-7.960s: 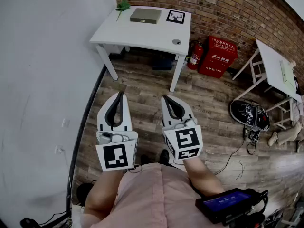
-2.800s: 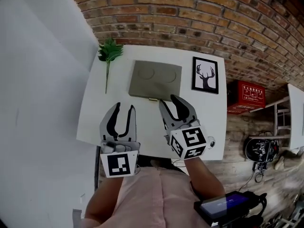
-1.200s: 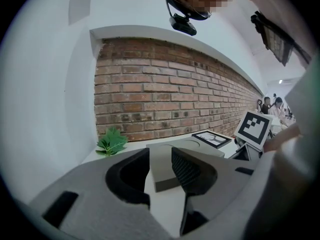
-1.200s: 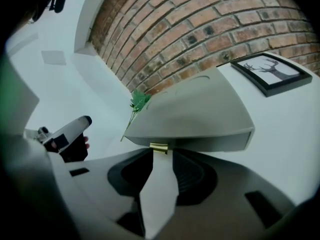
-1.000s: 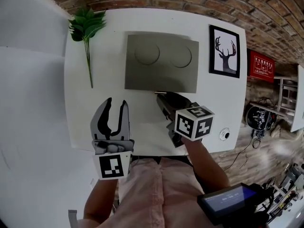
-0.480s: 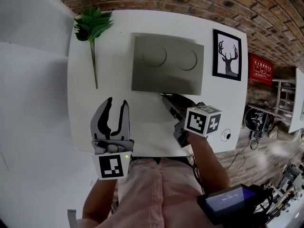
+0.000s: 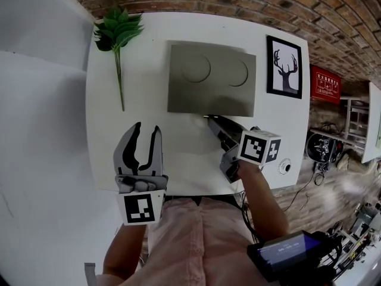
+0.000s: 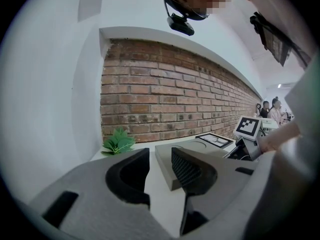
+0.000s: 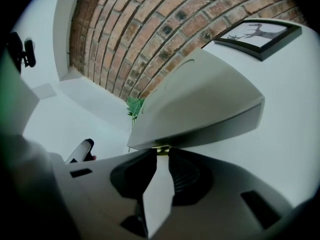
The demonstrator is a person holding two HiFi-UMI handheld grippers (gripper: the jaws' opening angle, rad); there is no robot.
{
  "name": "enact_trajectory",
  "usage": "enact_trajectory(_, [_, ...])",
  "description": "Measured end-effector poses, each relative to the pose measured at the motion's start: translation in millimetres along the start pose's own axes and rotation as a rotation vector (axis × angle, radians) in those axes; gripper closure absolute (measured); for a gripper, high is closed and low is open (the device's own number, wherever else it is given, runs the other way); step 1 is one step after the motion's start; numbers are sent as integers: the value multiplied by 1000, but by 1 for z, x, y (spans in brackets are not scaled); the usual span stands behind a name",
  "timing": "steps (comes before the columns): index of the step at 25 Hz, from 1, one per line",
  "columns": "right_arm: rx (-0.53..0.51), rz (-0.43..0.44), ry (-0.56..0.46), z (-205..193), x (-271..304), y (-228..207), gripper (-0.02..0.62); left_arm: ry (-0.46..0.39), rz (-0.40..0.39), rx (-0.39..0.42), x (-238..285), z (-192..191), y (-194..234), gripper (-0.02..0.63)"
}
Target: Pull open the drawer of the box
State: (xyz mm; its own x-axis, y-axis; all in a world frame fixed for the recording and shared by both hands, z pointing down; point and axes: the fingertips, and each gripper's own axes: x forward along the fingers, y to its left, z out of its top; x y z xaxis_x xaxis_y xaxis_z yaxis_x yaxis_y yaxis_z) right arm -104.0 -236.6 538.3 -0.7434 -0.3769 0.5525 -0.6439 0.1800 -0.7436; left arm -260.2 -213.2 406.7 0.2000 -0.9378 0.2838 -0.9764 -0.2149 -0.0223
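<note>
right gripper at the front edge of the box, jaws closing with its small brass handle between the tips. drawer not pulled out. left gripper open, empty, above the table; box ahead-right of it.

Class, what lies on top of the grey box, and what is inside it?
Nothing lies on the grey box; its top shows only two round recesses. Its drawer is shut, so the inside is hidden.
</note>
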Motion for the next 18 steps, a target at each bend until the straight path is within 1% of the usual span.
enact_trajectory(2, [5,4,-6,0,-1,1,517,7,-8,3,0,0,-1,462])
enact_trajectory(5, [-22,-19,-22,2,-3,-1,518,2,-20,8,0,0,1,462])
enact_trajectory(7, [-22,-23,-28,0,-3,-1,520,-2,-30,14,0,0,2,462])
enact_trajectory(13, [-7,-13,-23,-9,-5,1,522,-10,-54,30,4,5,-1,462])
enact_trajectory(18, [-34,-28,-18,-11,-8,0,522,-22,-59,52,2,10,-6,462])
